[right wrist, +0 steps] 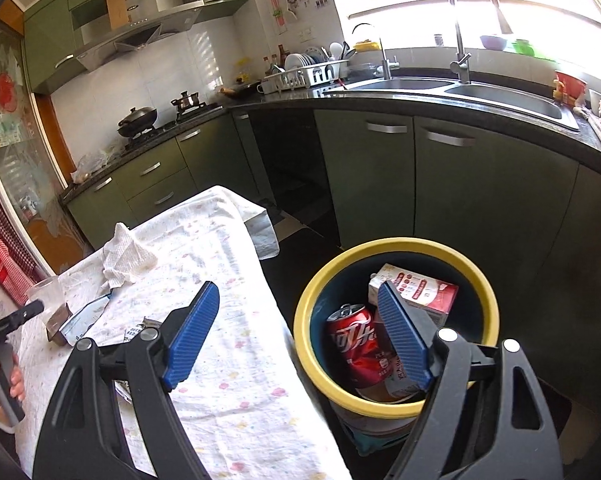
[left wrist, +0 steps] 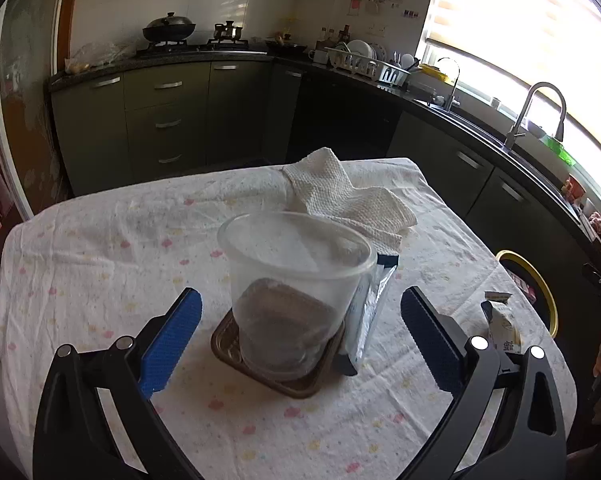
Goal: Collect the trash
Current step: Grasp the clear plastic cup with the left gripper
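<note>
My left tongs [left wrist: 300, 320] are wide open and hold nothing. Right in front of them, between the two blue pads, stands a clear plastic cup [left wrist: 296, 280] on a little brown tray [left wrist: 278, 368] on the worktop [left wrist: 100, 260]. The cup stands straight up, so I think I should close on its sides. A silver packet [left wrist: 366, 312] leans just beside it. My right tongs [right wrist: 300, 336] are wide open and empty too, over by the yellow bin [right wrist: 392, 402], where a red can [right wrist: 358, 344] and a box [right wrist: 420, 292] already lie. My left hand is nearer to the cup.
</note>
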### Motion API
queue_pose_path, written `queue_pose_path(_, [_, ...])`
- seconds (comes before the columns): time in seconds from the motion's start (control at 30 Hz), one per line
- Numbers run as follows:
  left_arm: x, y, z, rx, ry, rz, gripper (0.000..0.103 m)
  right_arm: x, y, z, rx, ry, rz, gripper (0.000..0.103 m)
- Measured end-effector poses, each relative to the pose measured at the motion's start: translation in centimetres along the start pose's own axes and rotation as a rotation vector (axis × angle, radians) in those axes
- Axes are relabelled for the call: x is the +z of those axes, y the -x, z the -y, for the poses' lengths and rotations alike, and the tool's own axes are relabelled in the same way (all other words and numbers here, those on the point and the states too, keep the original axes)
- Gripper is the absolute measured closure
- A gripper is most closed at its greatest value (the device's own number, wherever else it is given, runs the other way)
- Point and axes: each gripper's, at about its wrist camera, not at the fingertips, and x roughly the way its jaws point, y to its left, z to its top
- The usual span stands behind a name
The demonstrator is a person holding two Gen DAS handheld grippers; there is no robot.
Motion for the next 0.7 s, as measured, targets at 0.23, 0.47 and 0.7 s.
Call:
queue_pose_path(0.23, [1.0, -1.2, 1.2, 0.048, -0.075, 0.017, 0.005, -0.2, -0.6, -1.1, 0.014, 0.018, -0.020, 0.026])
queue_pose_path(0.47, [1.1, -2.2, 0.7, 0.035, -0.059, -0.015, 0.035, -0.2, -0.5, -1.2, 0.016, 0.017, -0.021, 0.026])
queue_pose_path(0.7, [1.0, -1.5, 0.3, 0.028, -0.047, 0.001, 0.039, -0.5, -0.6, -1.1, 0.017, 0.001, -0.020, 0.026])
